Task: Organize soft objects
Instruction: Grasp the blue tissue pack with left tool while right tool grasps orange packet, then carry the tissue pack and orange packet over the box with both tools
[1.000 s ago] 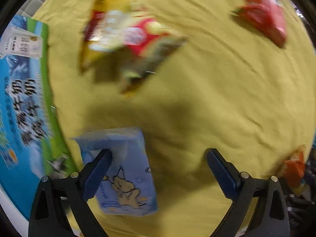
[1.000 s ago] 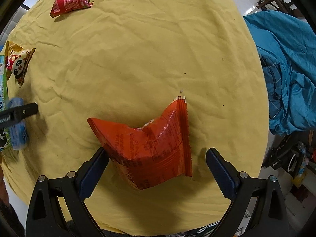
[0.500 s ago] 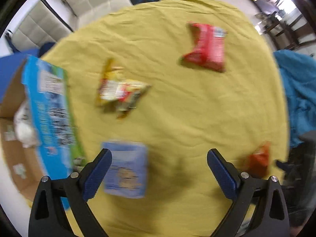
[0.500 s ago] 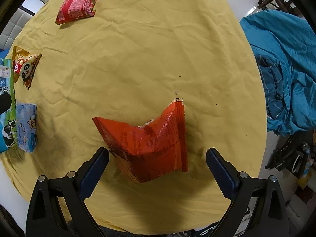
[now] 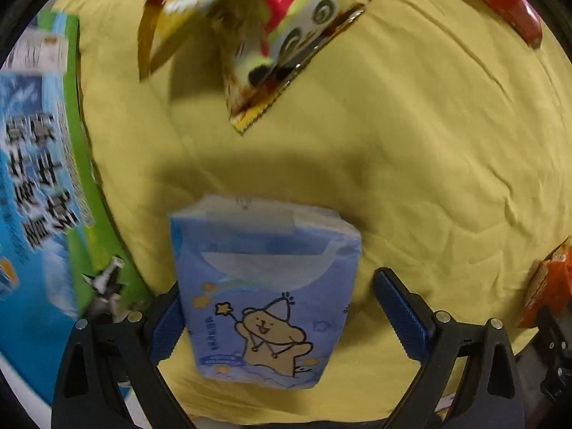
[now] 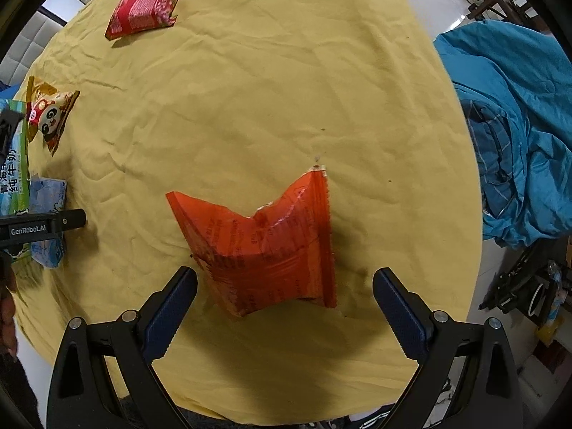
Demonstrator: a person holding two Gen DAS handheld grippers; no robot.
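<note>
A blue tissue pack with a bear drawing (image 5: 264,300) lies on the yellow cloth between the open jaws of my left gripper (image 5: 282,307), its left side against the left finger. It also shows in the right wrist view (image 6: 48,203). An orange snack bag (image 6: 264,243) lies just ahead of my open right gripper (image 6: 284,307). A panda snack bag (image 5: 264,32) lies beyond the tissue pack. A red snack bag (image 6: 150,3) lies at the far side.
A blue and green milk carton box (image 5: 39,193) stands at the table's left edge, next to the tissue pack. A blue quilt (image 6: 518,136) lies off the table's right side. The round table's yellow cloth (image 6: 250,107) is wrinkled.
My left gripper rose high above the table, then came back down low so the tissue pack sits between its fingers. My right gripper shifted slightly around the orange bag.
</note>
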